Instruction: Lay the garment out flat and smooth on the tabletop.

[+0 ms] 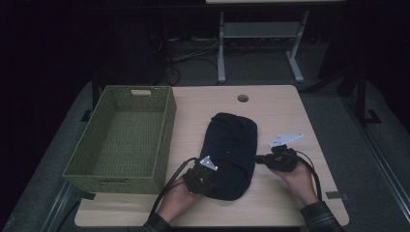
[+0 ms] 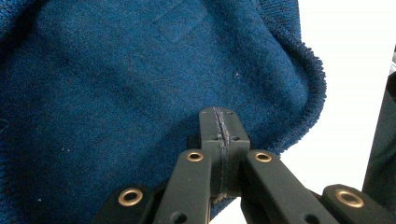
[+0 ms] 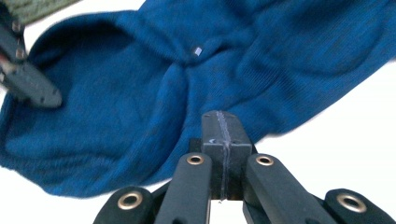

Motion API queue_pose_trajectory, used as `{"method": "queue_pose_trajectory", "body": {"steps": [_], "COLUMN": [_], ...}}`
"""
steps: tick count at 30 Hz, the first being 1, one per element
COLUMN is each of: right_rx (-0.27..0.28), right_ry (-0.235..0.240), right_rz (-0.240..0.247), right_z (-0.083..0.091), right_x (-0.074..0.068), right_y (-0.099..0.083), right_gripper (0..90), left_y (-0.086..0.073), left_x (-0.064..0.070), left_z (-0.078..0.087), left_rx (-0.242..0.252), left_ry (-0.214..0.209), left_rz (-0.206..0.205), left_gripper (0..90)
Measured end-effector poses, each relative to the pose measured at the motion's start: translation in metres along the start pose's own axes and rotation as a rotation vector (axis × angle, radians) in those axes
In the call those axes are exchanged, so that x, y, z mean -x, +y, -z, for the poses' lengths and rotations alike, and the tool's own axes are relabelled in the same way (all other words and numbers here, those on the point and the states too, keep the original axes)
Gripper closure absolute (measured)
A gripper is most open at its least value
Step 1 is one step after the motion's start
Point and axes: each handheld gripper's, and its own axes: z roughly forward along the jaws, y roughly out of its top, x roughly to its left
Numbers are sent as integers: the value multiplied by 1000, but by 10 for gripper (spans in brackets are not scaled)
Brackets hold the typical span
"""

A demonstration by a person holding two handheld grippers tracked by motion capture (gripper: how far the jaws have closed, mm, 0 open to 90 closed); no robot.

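Two grippers are on the cloth at this moment, one at each side, so I read the step as a two-handed lift or fold of the dark blue knitted garment (image 1: 231,154), likely headed for the basket.

Starting at the left, the green woven basket (image 1: 164,140) stands on the left part of the wooden table (image 1: 285,203), with nothing I can see inside it, and its right wall is just beside the garment. Next comes my left gripper (image 1: 202,178), down at the garment's near left corner. In the left gripper view its jaws stand pressed together with a thin line of fabric running up the seam between them, so I judge the left gripper (image 2: 219,128) clamped on the hem of the garment (image 2: 116,93) (a slim bite, right at the ribbed edge).

The garment lies bunched in the middle of the table, longer front to back than across.

Over on the right, my right gripper (image 1: 261,158) meets the garment's right edge about halfway along. In the right gripper view the jaws are also pressed together at the border of the garment (image 3: 140,116), and I cannot tell for sure whether cloth is caught between them or only lying beside them.

To do this well I would confirm the right-hand bite before raising anything, then lift both hands evenly, keeping the cloth taut enough not to sag, and carry it left over the basket wall without dragging.
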Motion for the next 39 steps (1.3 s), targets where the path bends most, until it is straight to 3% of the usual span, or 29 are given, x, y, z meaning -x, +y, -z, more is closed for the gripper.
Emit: {"method": "queue_pose_trajectory", "body": {"steps": [6, 9, 12, 14, 17, 19, 20, 24, 26, 32, 35, 39], "right_rx": [-15, -14, -73, -79, -88, -97, -99, -112, -117, -126, -126, -131], "right_ry": [5, 29, -4, -1, -14, -23, -25, -51, -68, -82, -82, -96], "right_rz": [-16, -23, 11, 5, 11, 20, 21, 34, 34, 23, 17, 15], "right_z": [-7, -15, -26, -28, -27, -26, -26, -22, -18, -7, -3, -1], "right_x": [-9, -14, -18, -17, -15, -15, -15, -11, -7, 7, 13, 15], "right_y": [-11, -10, -10, -11, -11, -11, -11, -11, -13, -19, -22, -23], "right_gripper": [897, 898, 899, 900, 900, 900, 900, 900, 900, 900, 900, 900], "left_y": [0, 0, 0, 0, 1, 4, 4, 9, 12, 29, 36, 45], "left_x": [0, 0, 0, -1, 0, 0, 0, 1, 1, -6, -16, -35], "left_z": [0, 0, 0, 0, 0, 3, 4, 15, 22, 36, 34, 20], "left_rx": [0, -1, 1, 1, 1, 1, 3, 40, 81, 146, 163, 157], "left_ry": [-4, -2, -3, -14, -32, -11, -11, -8, -5, 61, 82, 133], "left_rz": [2, 1, 2, 9, 7, 6, 5, 8, 20, 22, 29, 65], "left_gripper": [900, 900, 900, 898, 820, 716, 715, 716, 727, 831, 859, 882]}}
